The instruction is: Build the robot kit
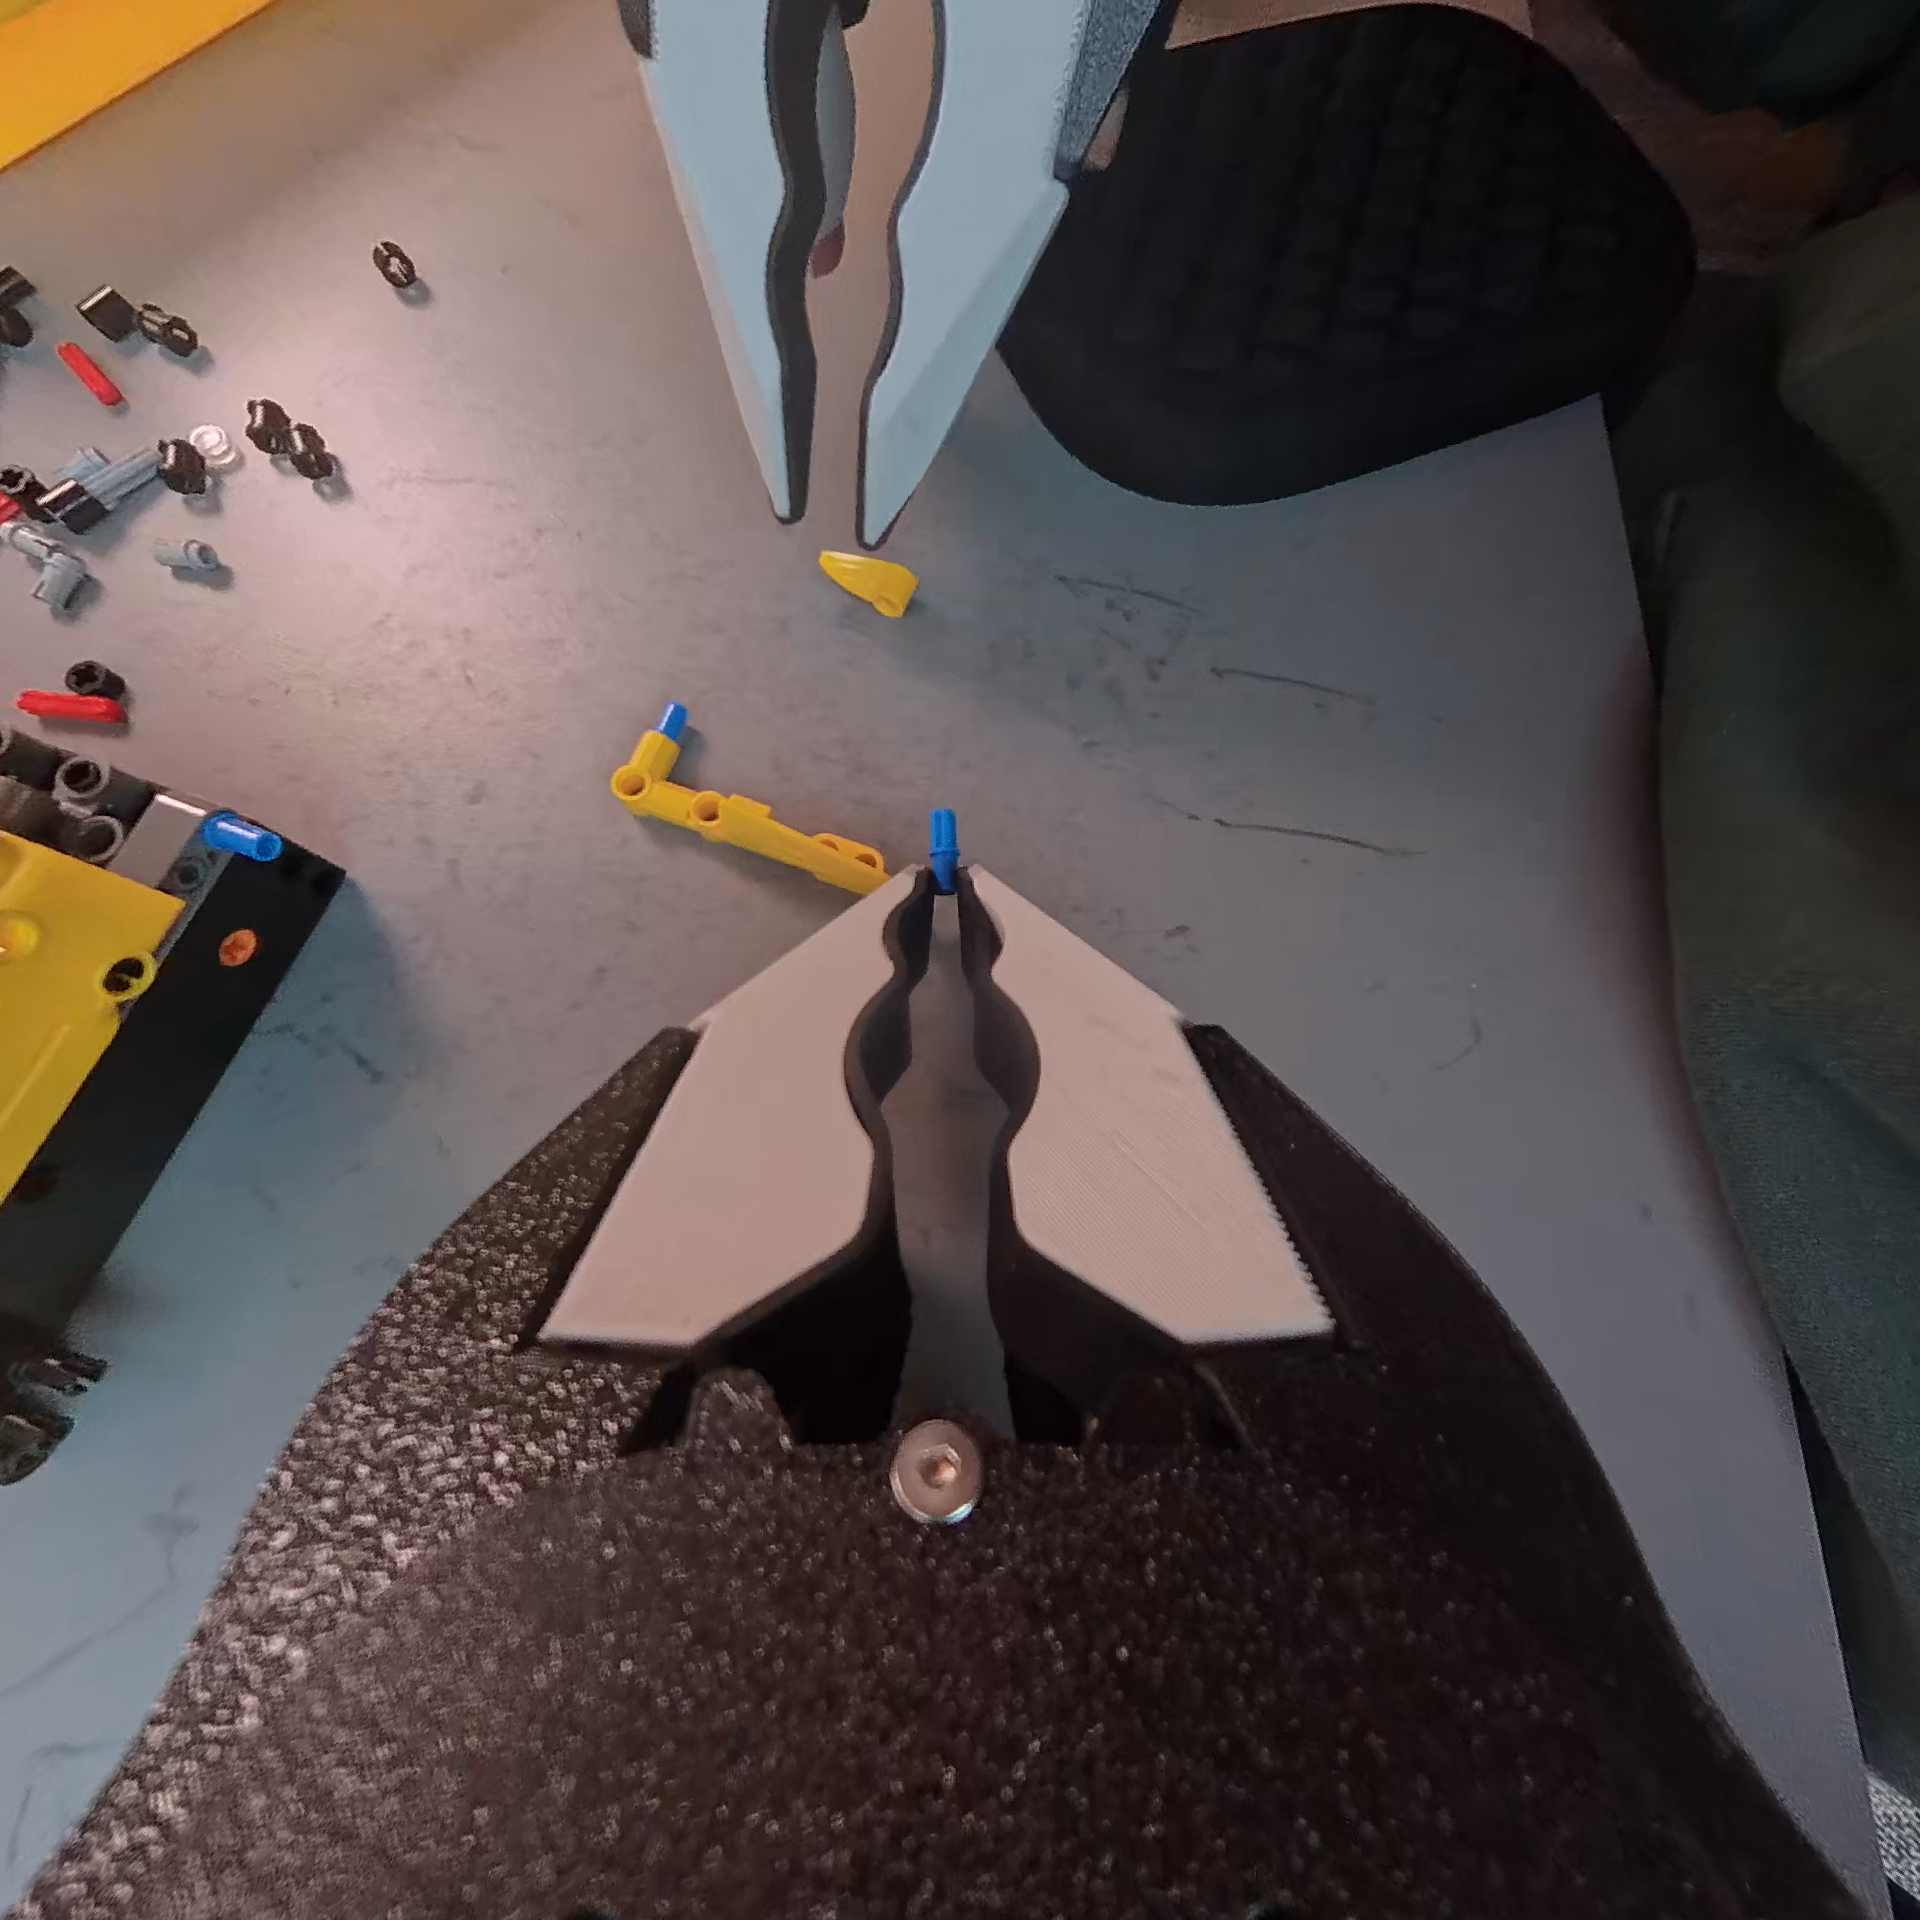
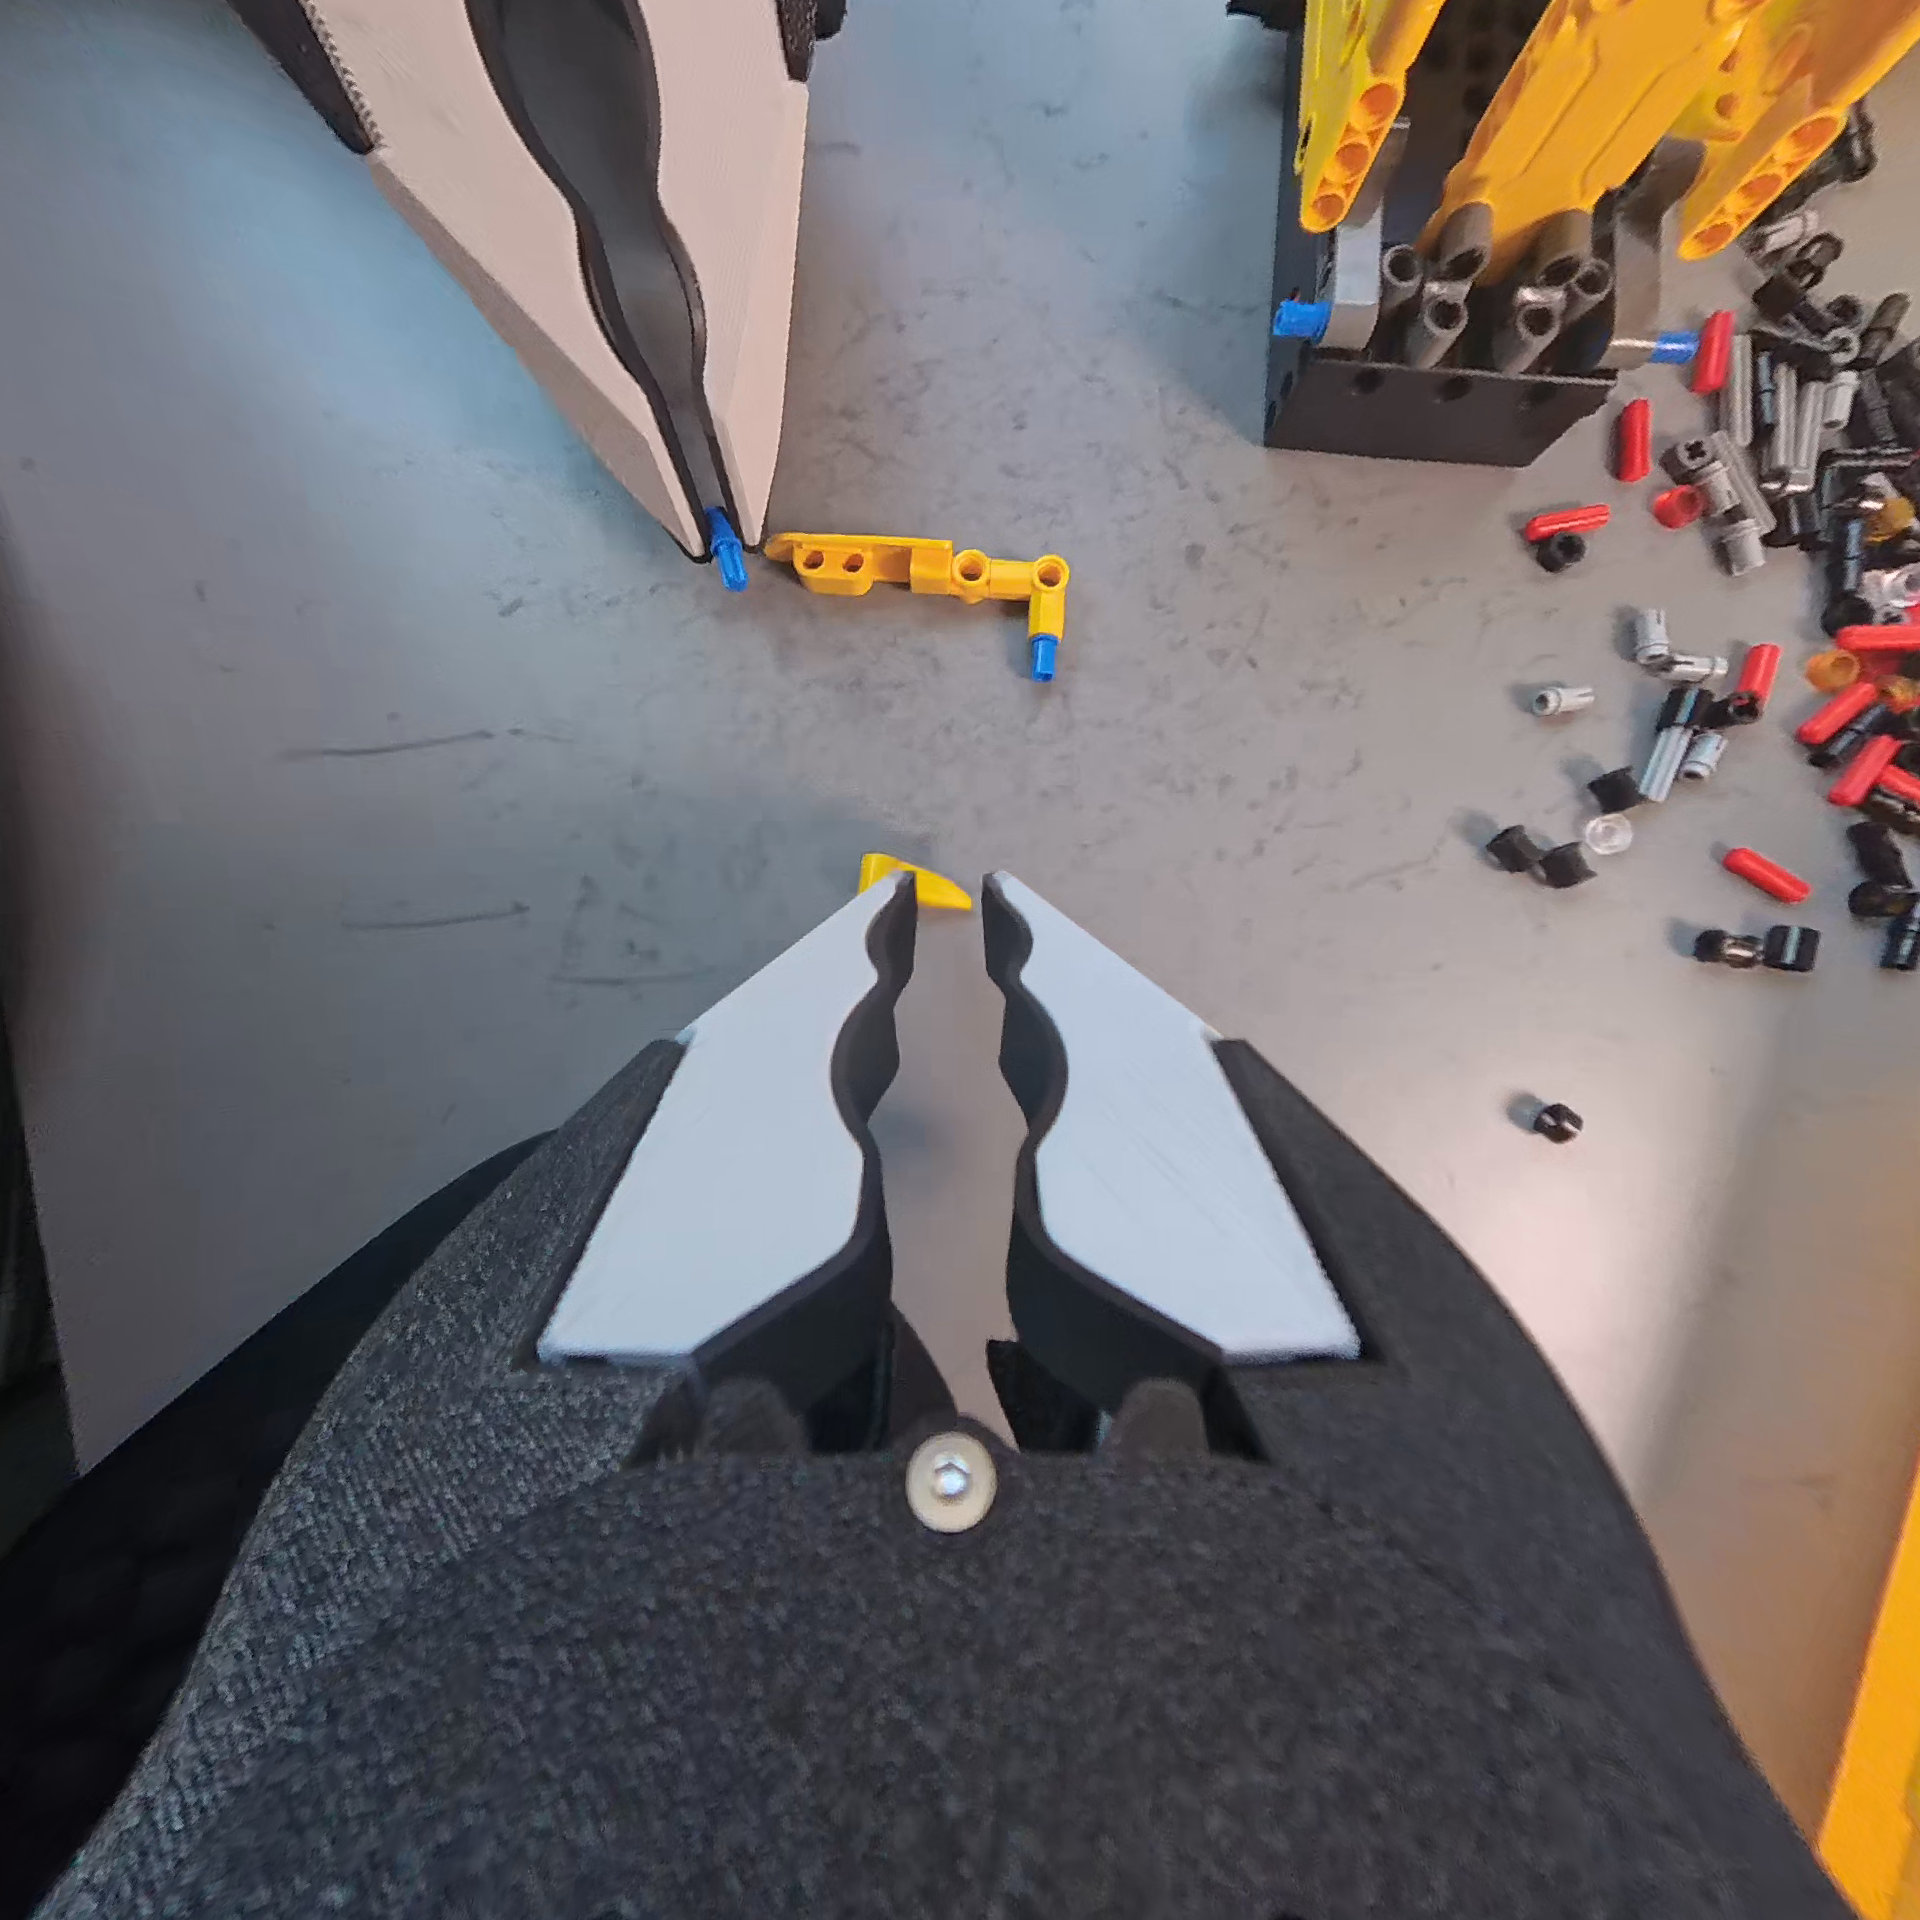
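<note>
My left gripper is shut on a small blue pin, whose end sticks out past the tips. It also shows in the right wrist view with the blue pin. Just left of it a yellow L-shaped beam assembly with a blue pin at its end lies on the grey table; it also shows in the right wrist view. My right gripper is slightly open over a small yellow curved piece, which lies at its tips in the left wrist view. The right gripper shows there too.
A black and yellow brick model stands at the left, also in the right wrist view. Loose red, black and grey pins are scattered beside it. A black chair seat sits past the table edge. A yellow board lies at the table's side. The grippers' ends are close to 8 cm from one another.
</note>
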`<state>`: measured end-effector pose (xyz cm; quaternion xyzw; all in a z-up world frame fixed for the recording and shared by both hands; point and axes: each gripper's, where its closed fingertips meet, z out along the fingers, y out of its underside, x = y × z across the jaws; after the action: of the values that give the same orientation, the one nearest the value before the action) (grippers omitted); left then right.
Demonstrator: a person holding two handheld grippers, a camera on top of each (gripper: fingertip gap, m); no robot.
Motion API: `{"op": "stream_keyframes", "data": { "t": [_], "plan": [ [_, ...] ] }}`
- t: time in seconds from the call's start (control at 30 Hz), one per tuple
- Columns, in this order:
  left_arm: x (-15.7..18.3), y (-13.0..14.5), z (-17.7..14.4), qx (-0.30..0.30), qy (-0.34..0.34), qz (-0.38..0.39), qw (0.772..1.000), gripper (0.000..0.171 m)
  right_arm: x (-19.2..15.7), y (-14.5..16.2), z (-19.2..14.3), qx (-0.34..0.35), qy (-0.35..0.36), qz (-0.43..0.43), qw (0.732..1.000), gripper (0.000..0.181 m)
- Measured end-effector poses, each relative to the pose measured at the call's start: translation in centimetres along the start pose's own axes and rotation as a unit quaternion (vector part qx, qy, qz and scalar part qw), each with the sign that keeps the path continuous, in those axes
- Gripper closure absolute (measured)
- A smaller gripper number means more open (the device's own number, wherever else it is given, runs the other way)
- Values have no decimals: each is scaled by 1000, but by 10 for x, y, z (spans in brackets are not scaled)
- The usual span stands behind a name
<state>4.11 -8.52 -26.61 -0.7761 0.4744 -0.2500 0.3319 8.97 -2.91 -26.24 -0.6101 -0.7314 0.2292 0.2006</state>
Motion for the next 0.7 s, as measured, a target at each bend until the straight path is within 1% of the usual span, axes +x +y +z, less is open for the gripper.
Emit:
{"op": "stream_keyframes", "data": {
  "t": [0.1, 0.2, 0.27, 0.3, 0.4, 0.43, 0.53, 0.6, 0.7],
  "plan": [
    [1, -1, 0, 1, 1, 0, 1000, 168, -12, 4, -2, -2, -9, -13, 1000, 170],
    [1, -1, 0, 2, 3, -1, 1000, 168, -21, -4, 2, 11, -13, -40, 999, 171],
    [1, 0, 1, 1, 3, -1, 1000, 168, -21, -1, 8, -15, -16, -43, 999, 170],
    [1, 0, 1, 1, 2, 0, 1000, 168, -19, -4, 8, -12, -16, -46, 999, 173],
    [1, -1, 0, 2, 2, -1, 1000, 168, -20, -5, 11, -36, -35, -55, 997, 174],
    [1, -1, 0, 2, 3, -1, 1000, 168, -23, -1, 15, -58, -47, -62, 995, 173],
    [1, -1, -1, 4, 4, -2, 1000, 168, -24, -5, 19, -68, -63, -78, 993, 172],
    [2, -1, 0, 4, 6, -3, 1000, 168, -28, -10, 18, -62, -77, -88, 991, 169],
    [2, 0, 0, 4, 9, -5, 1000, 168, -26, -15, 11, -43, -73, -83, 993, 166]
  ]
}}
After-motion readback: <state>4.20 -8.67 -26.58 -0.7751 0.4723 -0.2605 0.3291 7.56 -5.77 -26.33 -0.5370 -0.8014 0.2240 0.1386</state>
